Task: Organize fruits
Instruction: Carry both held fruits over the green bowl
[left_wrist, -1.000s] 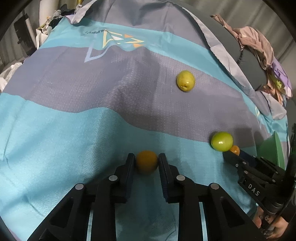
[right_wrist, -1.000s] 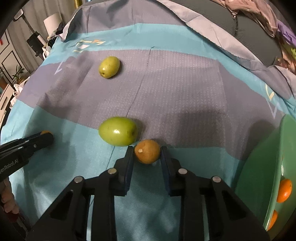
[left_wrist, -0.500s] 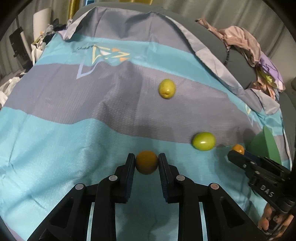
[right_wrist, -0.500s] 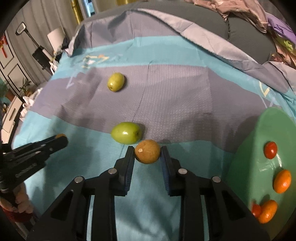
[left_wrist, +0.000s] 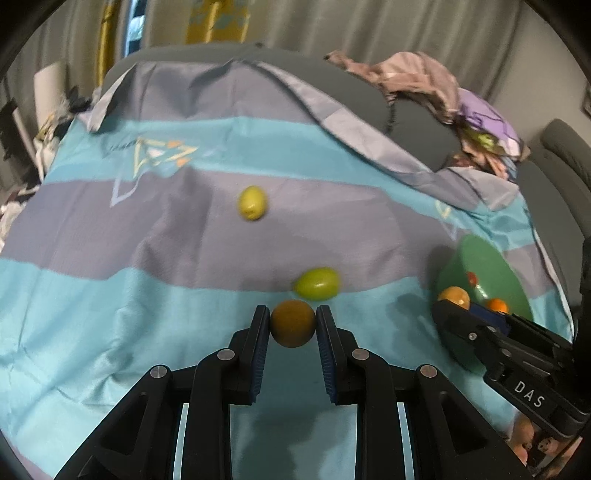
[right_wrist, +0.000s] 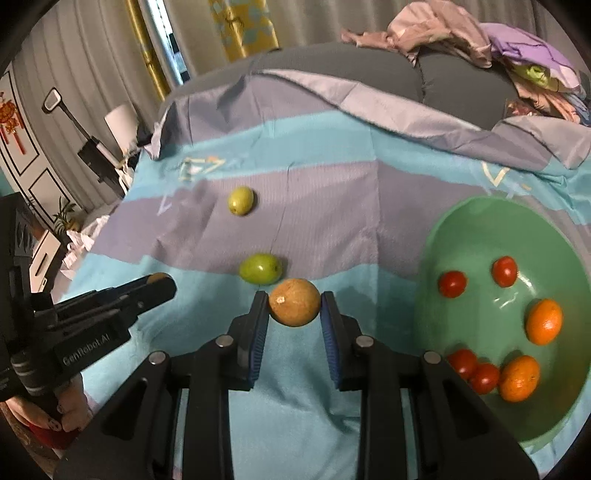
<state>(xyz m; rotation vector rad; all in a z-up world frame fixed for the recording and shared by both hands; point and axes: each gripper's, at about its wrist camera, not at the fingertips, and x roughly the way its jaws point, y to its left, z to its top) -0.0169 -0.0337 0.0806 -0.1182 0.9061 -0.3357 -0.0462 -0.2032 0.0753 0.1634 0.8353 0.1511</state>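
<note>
My left gripper (left_wrist: 291, 321) is shut on a round brownish-orange fruit (left_wrist: 292, 323), lifted off the striped blue-and-grey sheet (left_wrist: 129, 288). My right gripper (right_wrist: 294, 306) is shut on a tan-orange fruit (right_wrist: 294, 307), also off the sheet, left of the green bowl (right_wrist: 476, 221). The bowl holds several small red tomatoes (right_wrist: 452, 283) and two oranges (right_wrist: 544, 321). Two green fruits lie on the sheet: a nearer one (right_wrist: 260, 268) (left_wrist: 317, 283) and a farther yellowish one (right_wrist: 241, 199) (left_wrist: 252, 202). Each gripper shows in the other's view: the right (left_wrist: 452, 301) and the left (right_wrist: 157, 284).
The sheet covers a grey sofa (right_wrist: 369, 70). A heap of clothes (right_wrist: 461, 37) lies at its far right. Past the left edge stand a lamp (right_wrist: 120, 118), a stand and a plant (right_wrist: 64, 218). A hand (right_wrist: 62, 410) grips the left tool's handle.
Both grippers have risen from the sheet with their fruits held. The sheet's fruits sit farther off and the bowl's inside has come into the right wrist view.
</note>
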